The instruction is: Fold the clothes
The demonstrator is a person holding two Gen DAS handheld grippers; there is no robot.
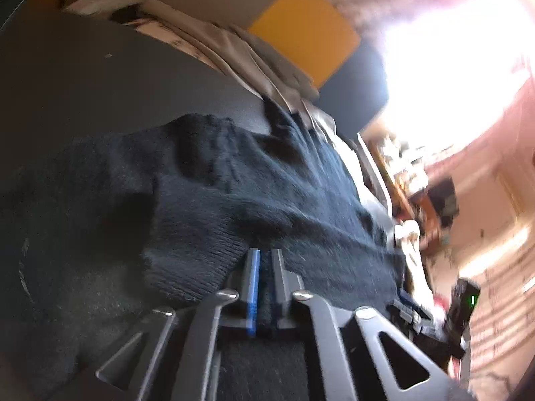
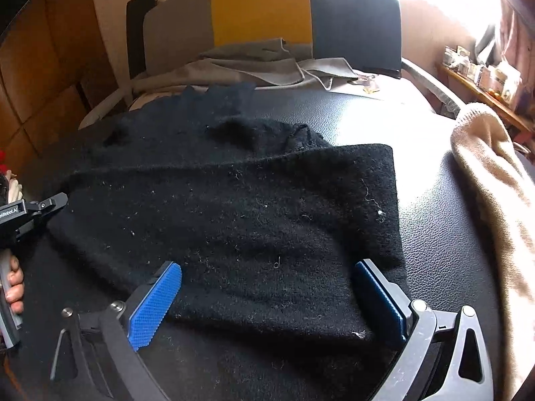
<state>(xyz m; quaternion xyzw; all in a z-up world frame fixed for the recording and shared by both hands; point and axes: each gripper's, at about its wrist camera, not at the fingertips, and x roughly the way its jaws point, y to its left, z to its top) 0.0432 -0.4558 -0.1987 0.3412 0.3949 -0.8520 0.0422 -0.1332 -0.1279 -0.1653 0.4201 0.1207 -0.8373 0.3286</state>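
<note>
While the right gripper [image 2: 267, 287] hangs low over the near edge of the black sweater [image 2: 234, 207], its blue-padded fingers [image 2: 155, 304] stand wide apart with nothing between them. The sweater lies partly folded on a dark table [image 2: 444, 234], one layer turned over another. At the sweater's left edge, the left gripper [image 1: 263, 267] has its fingers pressed nearly together on a fold of the knit, and the cloth [image 1: 234, 183] stretches away from them. A hand [image 2: 15, 284] grips that tool's handle at the left rim of the right view. To the right rests a beige sweater [image 2: 491, 187]. Beyond the table, grey clothes [image 2: 254, 63] lie piled before a grey, yellow and dark chair back [image 2: 260, 10].
</note>
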